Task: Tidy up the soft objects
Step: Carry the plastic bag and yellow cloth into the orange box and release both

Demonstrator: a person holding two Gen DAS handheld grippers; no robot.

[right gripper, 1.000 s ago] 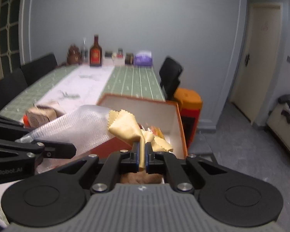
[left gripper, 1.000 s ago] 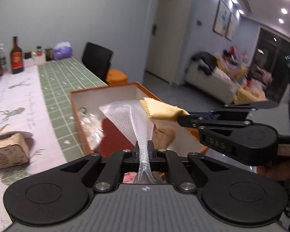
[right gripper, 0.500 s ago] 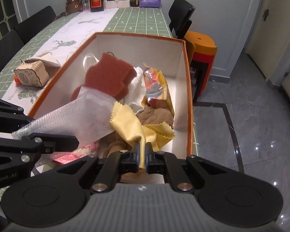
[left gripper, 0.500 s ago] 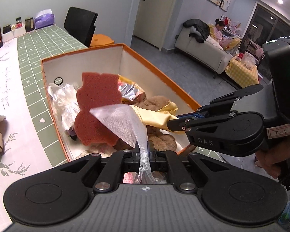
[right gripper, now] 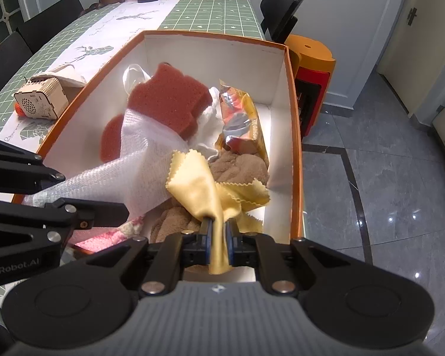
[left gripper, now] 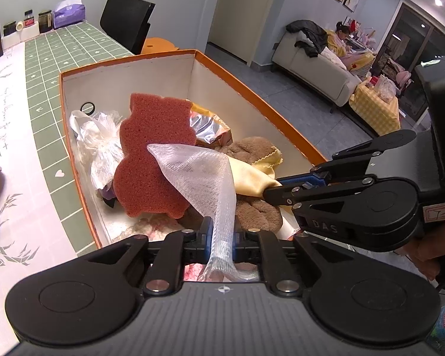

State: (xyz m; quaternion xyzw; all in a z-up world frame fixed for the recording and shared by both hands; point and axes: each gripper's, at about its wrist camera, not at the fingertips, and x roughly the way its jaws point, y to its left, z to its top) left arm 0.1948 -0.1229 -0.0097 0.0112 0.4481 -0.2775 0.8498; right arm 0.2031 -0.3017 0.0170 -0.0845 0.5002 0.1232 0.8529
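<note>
right wrist view: my right hand-held gripper (right gripper: 218,233) is clamped on the yellow cloth (right gripper: 203,188); my left hand-held gripper (left gripper: 222,233) pinches the white mesh sleeve (left gripper: 203,178). both hang over the near end of the orange box (right gripper: 295,136) on the worktop (right gripper: 210,10). i judge it best to lower each into the box before releasing, clear of the red sponge (right gripper: 166,98).

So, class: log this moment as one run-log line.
left hand-held gripper: shut on mesh sleeve | right hand-held gripper: shut on yellow cloth | both over orange box
</note>
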